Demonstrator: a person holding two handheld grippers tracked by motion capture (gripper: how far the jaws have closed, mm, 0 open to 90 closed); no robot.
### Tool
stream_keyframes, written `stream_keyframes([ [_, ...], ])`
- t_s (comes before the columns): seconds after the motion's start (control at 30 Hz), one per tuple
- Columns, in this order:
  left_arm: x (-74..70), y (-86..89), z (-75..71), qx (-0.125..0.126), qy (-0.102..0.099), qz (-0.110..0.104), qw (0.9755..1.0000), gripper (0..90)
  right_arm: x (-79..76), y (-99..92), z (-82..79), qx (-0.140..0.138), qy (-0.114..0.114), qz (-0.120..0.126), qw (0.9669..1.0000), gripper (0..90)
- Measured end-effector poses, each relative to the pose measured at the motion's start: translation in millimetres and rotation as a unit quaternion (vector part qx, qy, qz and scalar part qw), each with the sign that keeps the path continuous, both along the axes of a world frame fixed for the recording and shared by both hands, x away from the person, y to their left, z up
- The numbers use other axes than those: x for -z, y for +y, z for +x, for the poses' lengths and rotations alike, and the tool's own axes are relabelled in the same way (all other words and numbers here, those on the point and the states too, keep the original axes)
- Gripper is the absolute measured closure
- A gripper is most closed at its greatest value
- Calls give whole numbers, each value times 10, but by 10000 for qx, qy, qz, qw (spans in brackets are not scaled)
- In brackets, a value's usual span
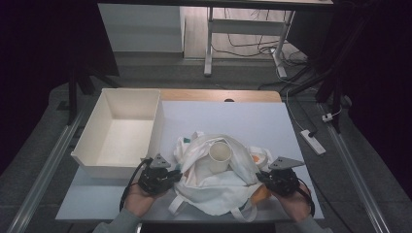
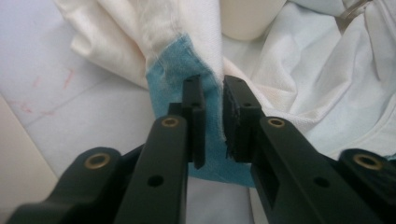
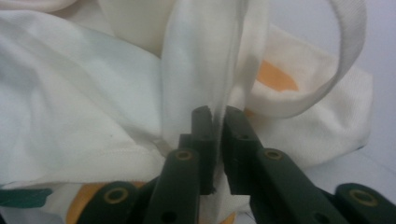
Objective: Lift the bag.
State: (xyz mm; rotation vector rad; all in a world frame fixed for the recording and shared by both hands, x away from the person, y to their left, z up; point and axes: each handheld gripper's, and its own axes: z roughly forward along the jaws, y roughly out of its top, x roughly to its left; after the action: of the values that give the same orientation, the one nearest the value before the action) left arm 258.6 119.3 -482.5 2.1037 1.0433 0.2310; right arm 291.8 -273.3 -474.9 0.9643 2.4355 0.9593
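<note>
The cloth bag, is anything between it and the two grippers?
Nothing visible. The left gripper is closed on a blue-patched fold of the cloth bag, and the right gripper is closed on a white fold. A cup sits in the bag.

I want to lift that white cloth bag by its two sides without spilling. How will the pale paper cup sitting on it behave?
The pale paper cup looks light and stands upright on the soft, crumpled white cloth bag, so it will probably tip as the fabric shifts. The left gripper and right gripper each pinch a fold; the floppy cloth would likely sag between them, rolling the cup inward.
</note>
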Motion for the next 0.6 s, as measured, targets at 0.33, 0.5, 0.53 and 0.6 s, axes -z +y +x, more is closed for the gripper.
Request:
stream_keyframes([
  [0.33,-167,104,26,117,-359,-420,9984,874,-233,-40,-47,14,-670,239,9975,866],
  [0.5,-214,121,66,170,-404,-394,9983,891,-293,-19,-35,43,-960,339,9948,870],
  [0.53,-218,122,72,178,-395,-426,9982,891,-305,-9,-28,56,-985,353,9945,871],
  [0.6,-237,132,77,181,-438,-461,9978,892,-330,1,-18,53,-1058,385,9936,873],
])
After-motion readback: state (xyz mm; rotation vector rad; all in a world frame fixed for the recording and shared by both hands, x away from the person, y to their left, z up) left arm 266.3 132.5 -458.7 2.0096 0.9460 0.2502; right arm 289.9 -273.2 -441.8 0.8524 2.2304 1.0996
